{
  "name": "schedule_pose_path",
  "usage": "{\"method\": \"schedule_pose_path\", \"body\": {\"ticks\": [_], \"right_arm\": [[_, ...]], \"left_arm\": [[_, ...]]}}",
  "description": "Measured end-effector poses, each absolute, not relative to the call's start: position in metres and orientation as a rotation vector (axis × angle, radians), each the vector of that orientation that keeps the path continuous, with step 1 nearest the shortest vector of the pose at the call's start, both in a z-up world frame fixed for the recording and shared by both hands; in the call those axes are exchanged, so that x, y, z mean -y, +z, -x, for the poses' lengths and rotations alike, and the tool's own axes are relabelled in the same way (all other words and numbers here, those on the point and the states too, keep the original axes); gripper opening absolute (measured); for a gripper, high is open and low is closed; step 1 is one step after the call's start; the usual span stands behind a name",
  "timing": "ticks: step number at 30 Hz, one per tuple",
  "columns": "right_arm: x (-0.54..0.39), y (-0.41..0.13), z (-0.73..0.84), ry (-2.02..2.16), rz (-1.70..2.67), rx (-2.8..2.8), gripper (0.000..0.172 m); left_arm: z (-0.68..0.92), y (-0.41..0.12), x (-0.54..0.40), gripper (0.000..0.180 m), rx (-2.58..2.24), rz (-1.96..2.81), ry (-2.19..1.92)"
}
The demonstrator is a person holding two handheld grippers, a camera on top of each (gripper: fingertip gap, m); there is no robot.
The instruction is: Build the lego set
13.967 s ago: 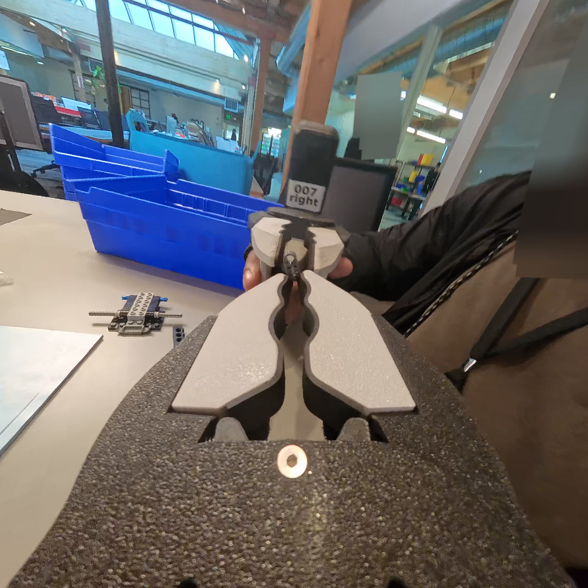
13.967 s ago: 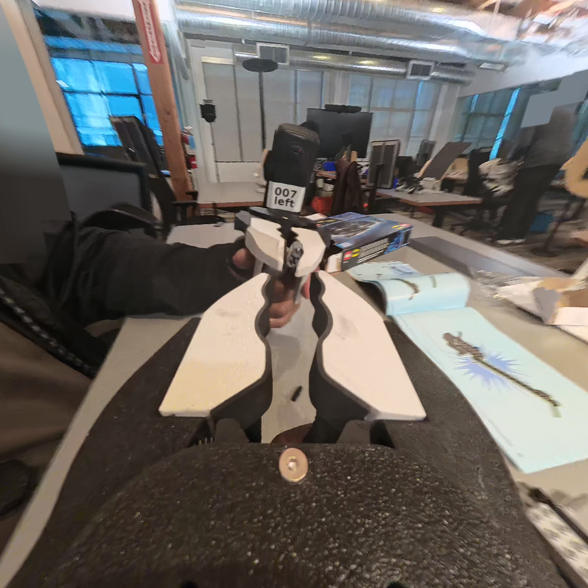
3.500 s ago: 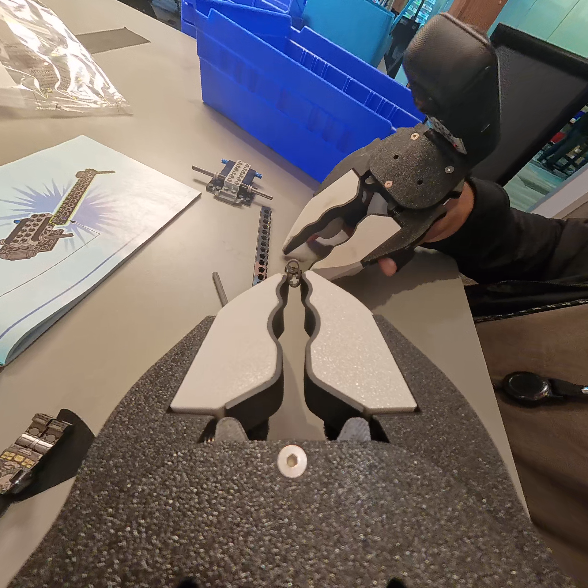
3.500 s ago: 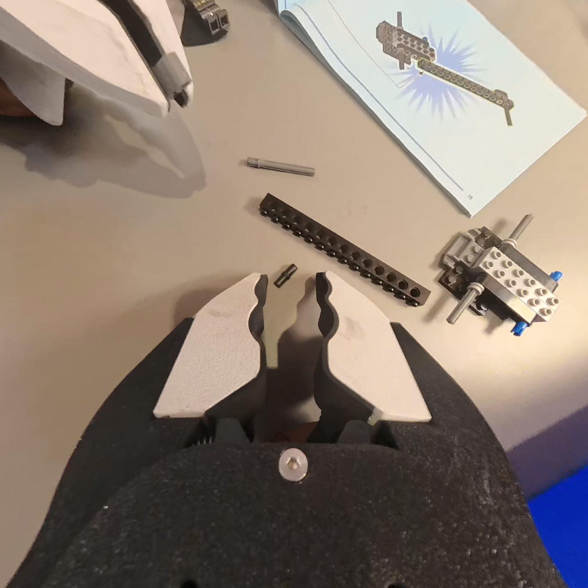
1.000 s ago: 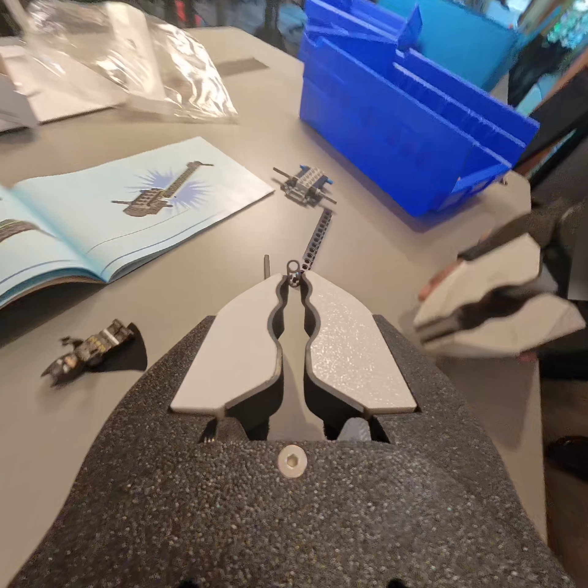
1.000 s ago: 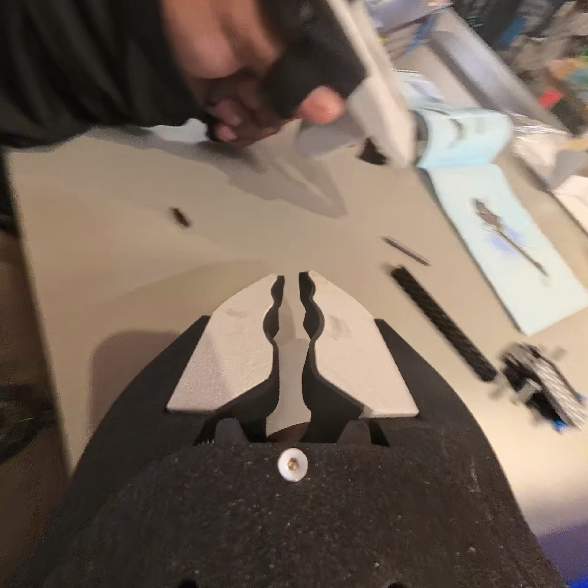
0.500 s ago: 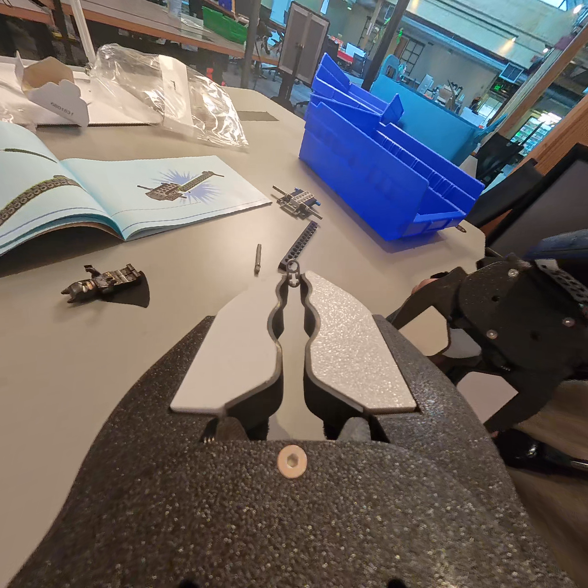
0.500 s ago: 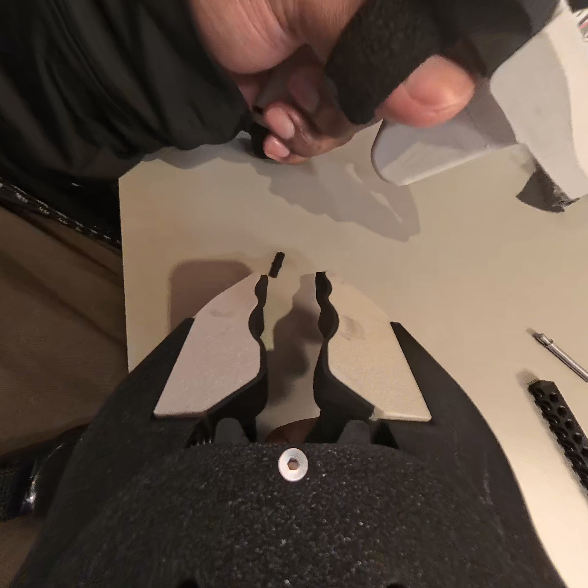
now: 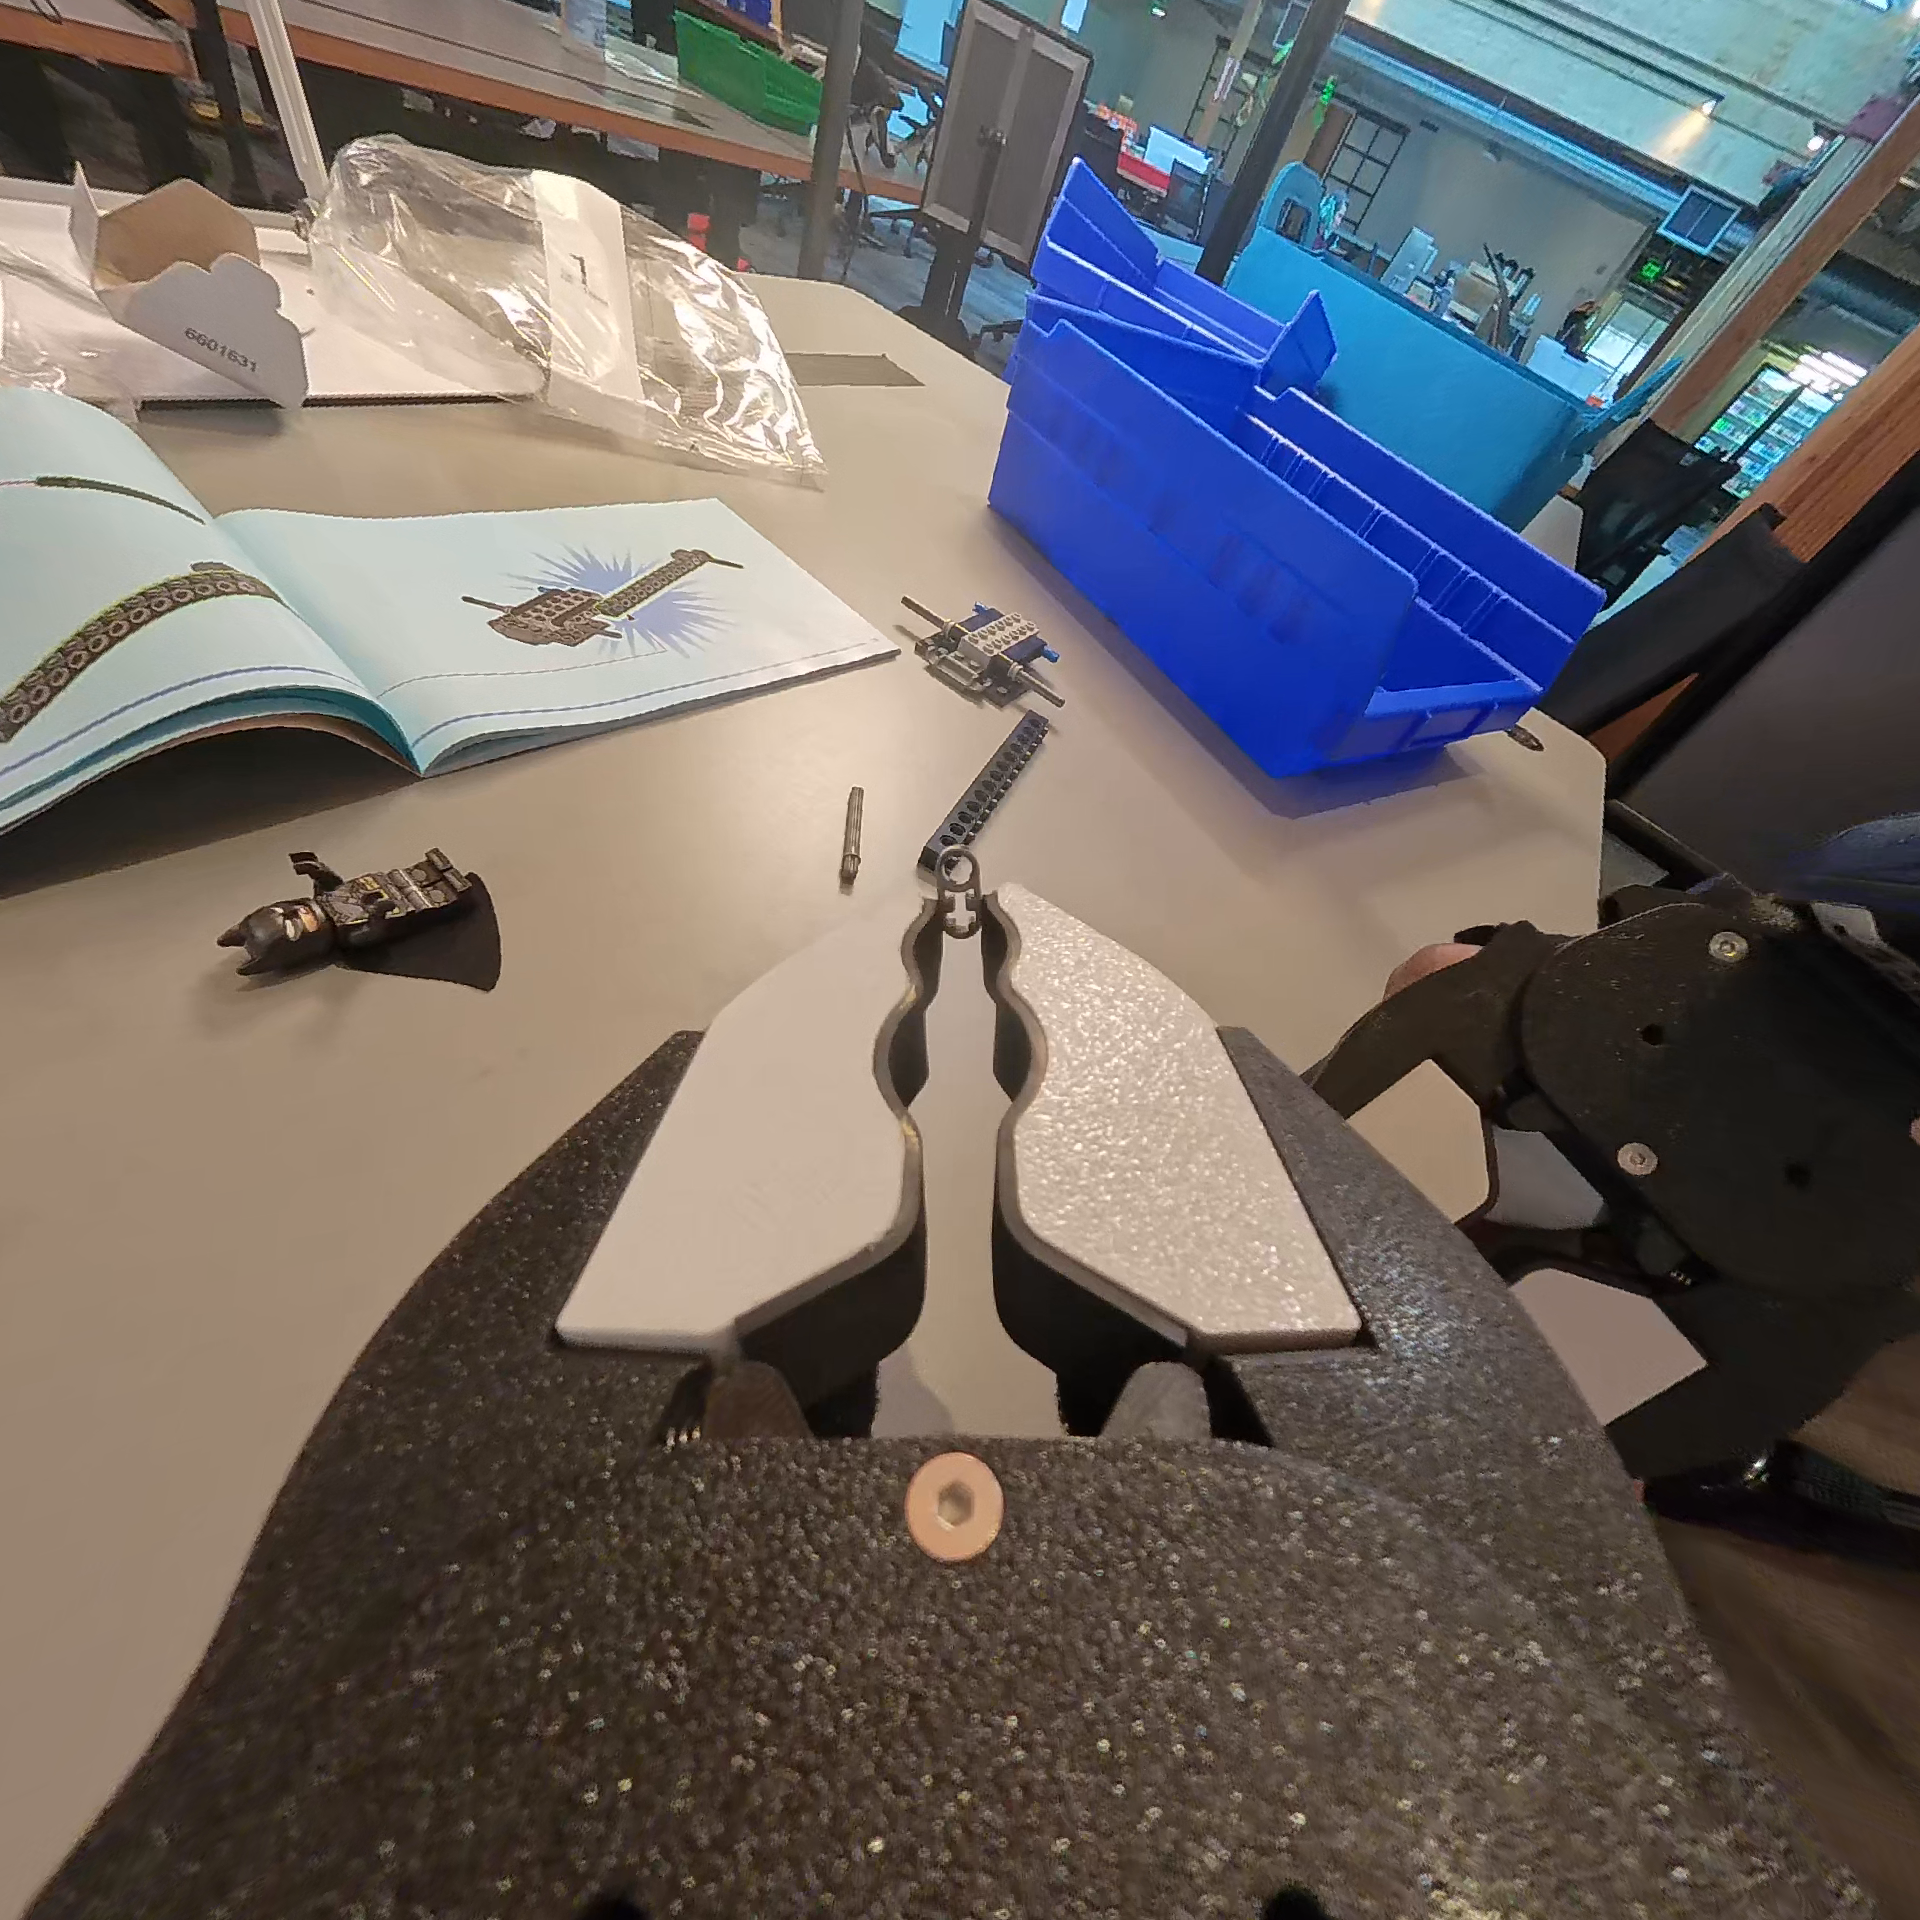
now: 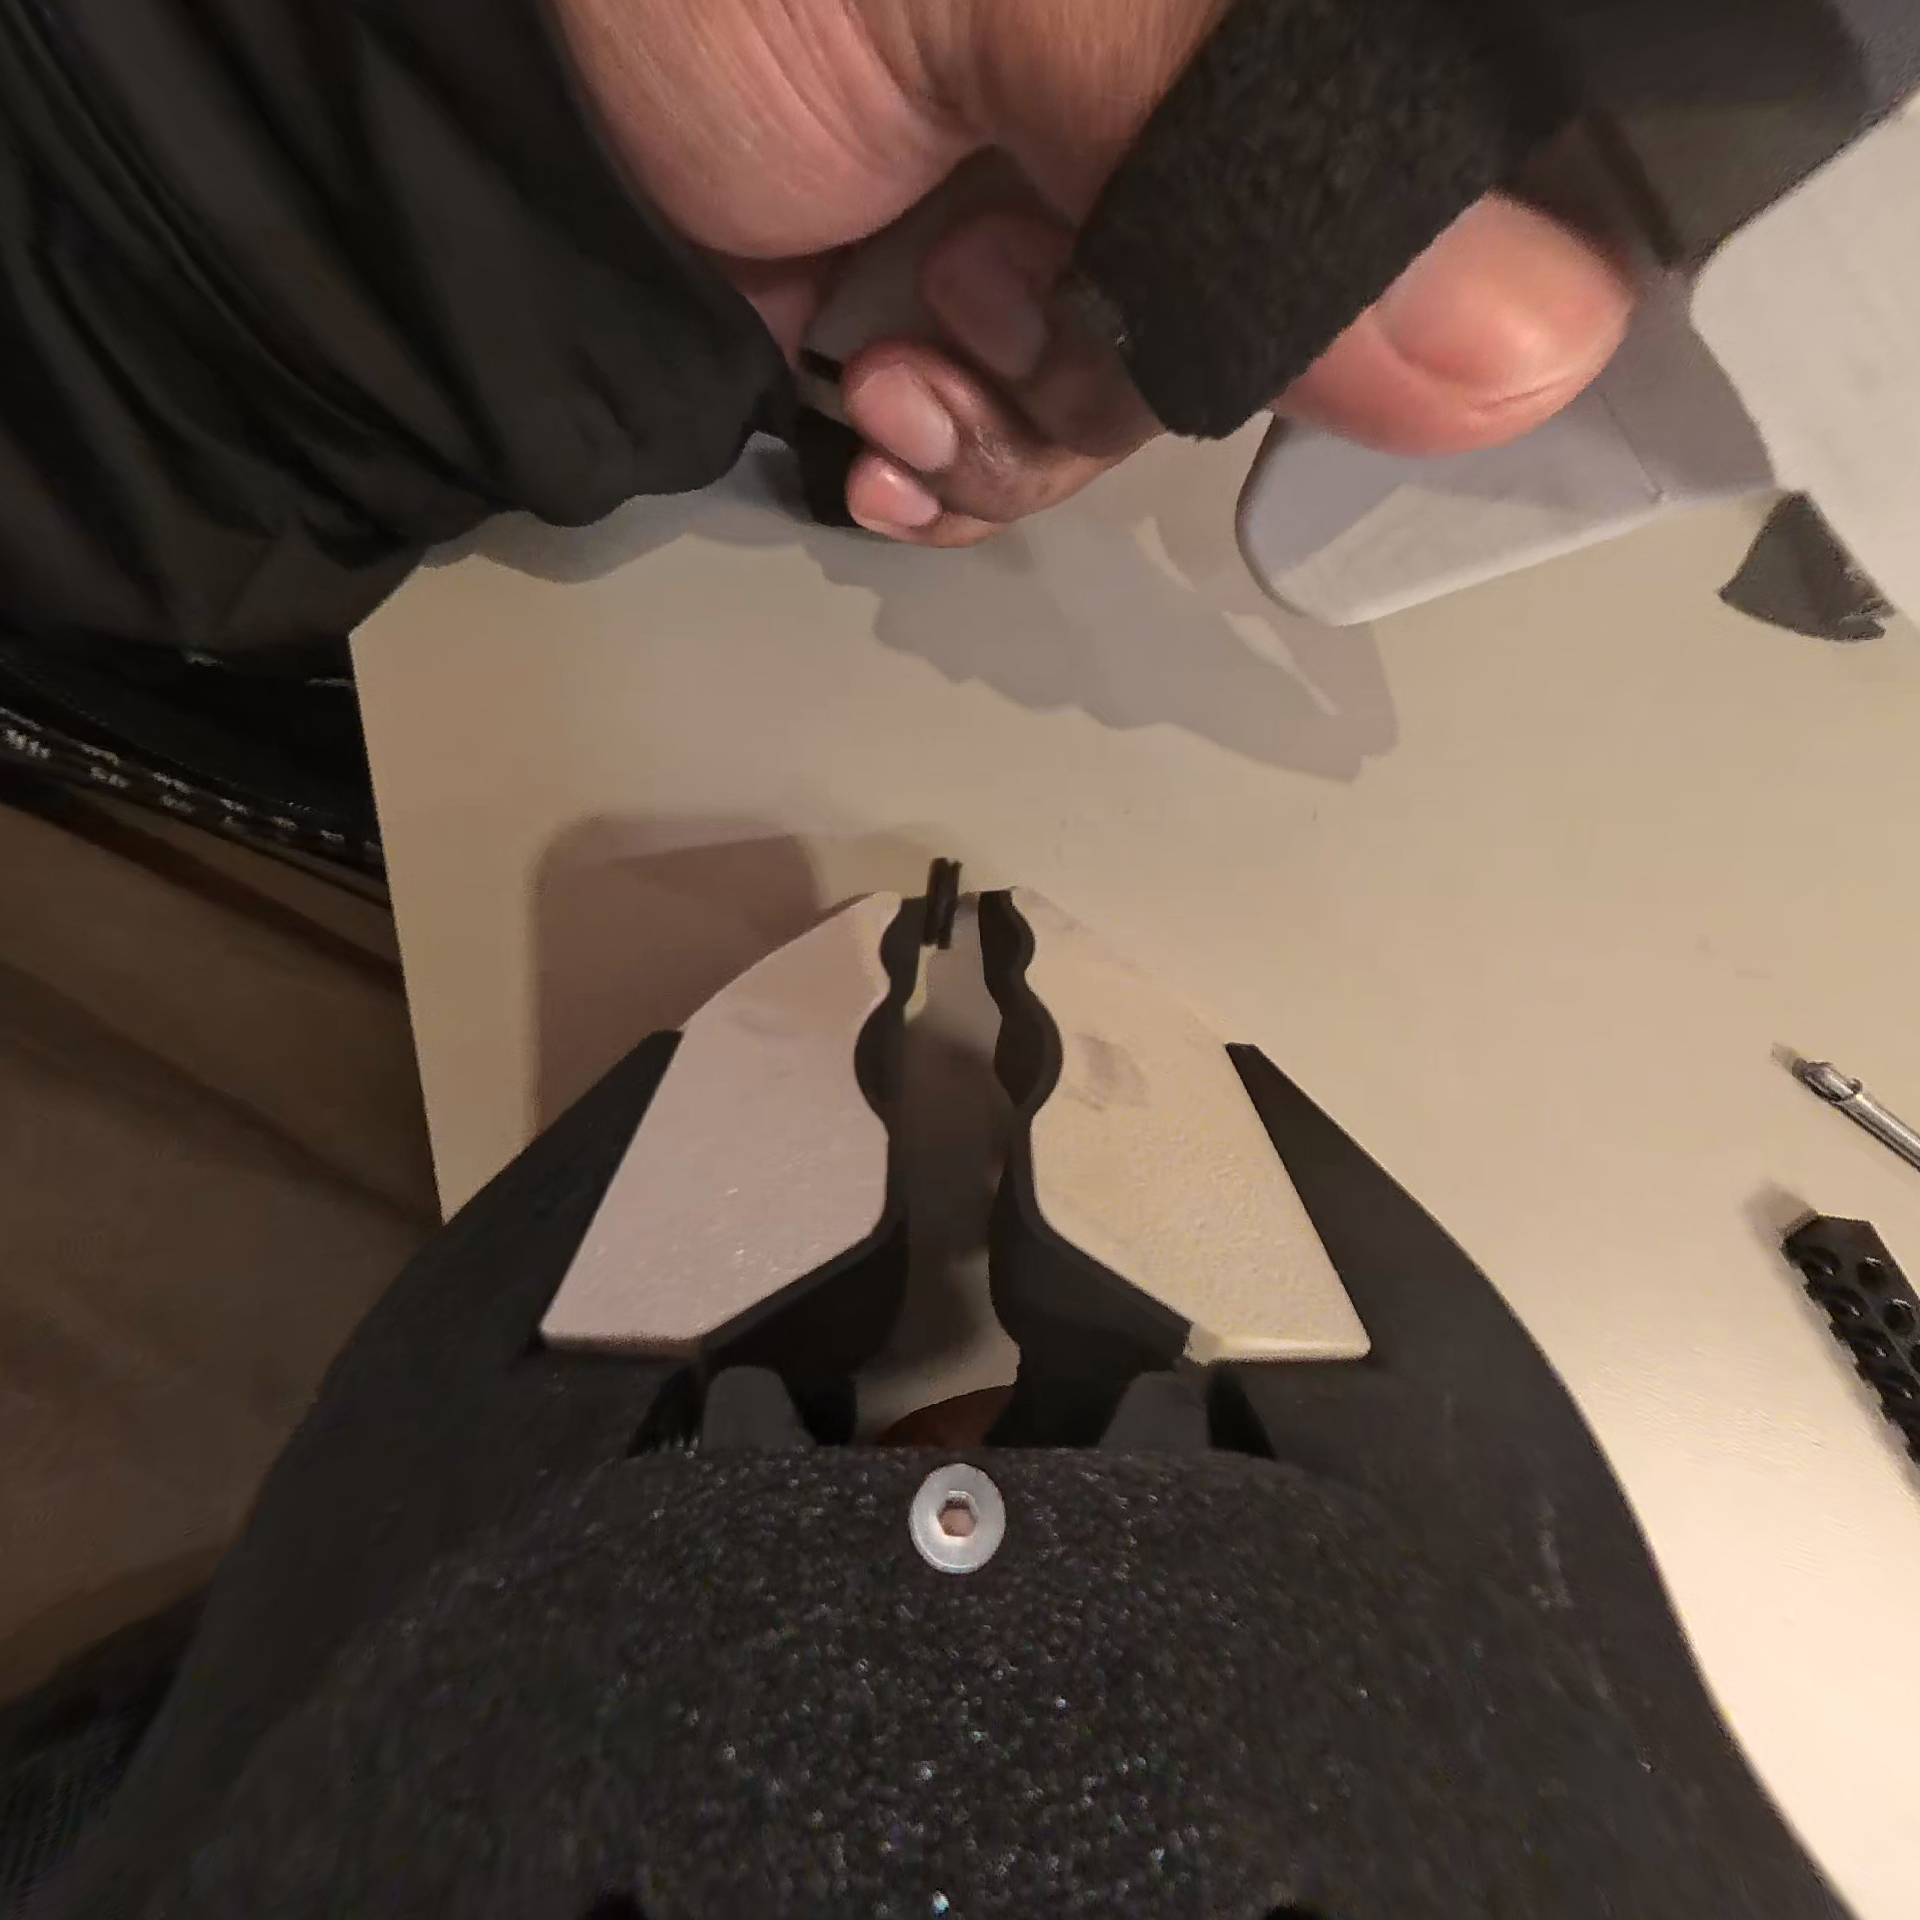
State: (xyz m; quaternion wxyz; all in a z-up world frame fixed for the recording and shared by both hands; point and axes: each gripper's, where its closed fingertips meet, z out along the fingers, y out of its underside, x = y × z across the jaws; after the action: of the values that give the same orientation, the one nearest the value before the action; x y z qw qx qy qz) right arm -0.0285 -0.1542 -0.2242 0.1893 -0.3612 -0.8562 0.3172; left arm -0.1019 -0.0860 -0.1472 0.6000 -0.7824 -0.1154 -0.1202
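A grey table (image 9: 675,1039) carried blue bins (image 9: 1299,582), an open booklet (image 9: 416,623), a black holed beam (image 9: 987,774) and a grey rod (image 9: 852,831). The left gripper (image 9: 957,914) pinched a small grey connector (image 9: 957,878). The right gripper's (image 10: 961,914) jaws stood narrow, a black pin (image 10: 941,904) against one finger, with a gap to the other.

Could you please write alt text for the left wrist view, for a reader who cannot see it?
The left gripper pinches a small grey connector piece above a grey table. Beyond lie a black beam, an open booklet and blue bins.
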Motion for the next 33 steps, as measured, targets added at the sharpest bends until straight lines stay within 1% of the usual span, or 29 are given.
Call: {"method": "schedule_pose_path", "body": {"ticks": [3, 11, 14, 21, 26, 33], "right_arm": [[0.153, -0.224, 0.030, 0.863, 1.008, 2.391, 0.005], [0.149, -0.222, 0.030, 0.875, 0.979, 2.383, 0.003], [0.130, -0.205, 0.034, 0.945, 0.984, 2.243, 0.003], [0.090, -0.143, 0.033, 1.213, 0.978, 1.757, 0.003], [0.078, -0.133, 0.028, 1.170, 0.927, 1.653, 0.003], [0.078, -0.127, 0.021, 1.139, 0.850, 1.617, 0.003]], "left_arm": [[0.101, -0.148, 0.085, 0.007, 0.264, 1.820, -0.280], [0.092, -0.148, 0.084, 0.007, 0.220, 1.823, -0.325], [0.081, -0.138, 0.086, 0.007, 0.191, 1.749, -0.469], [0.061, -0.120, 0.086, 0.007, 0.214, 1.548, -0.893], [0.036, -0.118, 0.084, 0.007, 0.109, 1.547, -1.023], [0.019, -0.125, 0.082, 0.007, 0.001, 1.631, -0.989]]}}
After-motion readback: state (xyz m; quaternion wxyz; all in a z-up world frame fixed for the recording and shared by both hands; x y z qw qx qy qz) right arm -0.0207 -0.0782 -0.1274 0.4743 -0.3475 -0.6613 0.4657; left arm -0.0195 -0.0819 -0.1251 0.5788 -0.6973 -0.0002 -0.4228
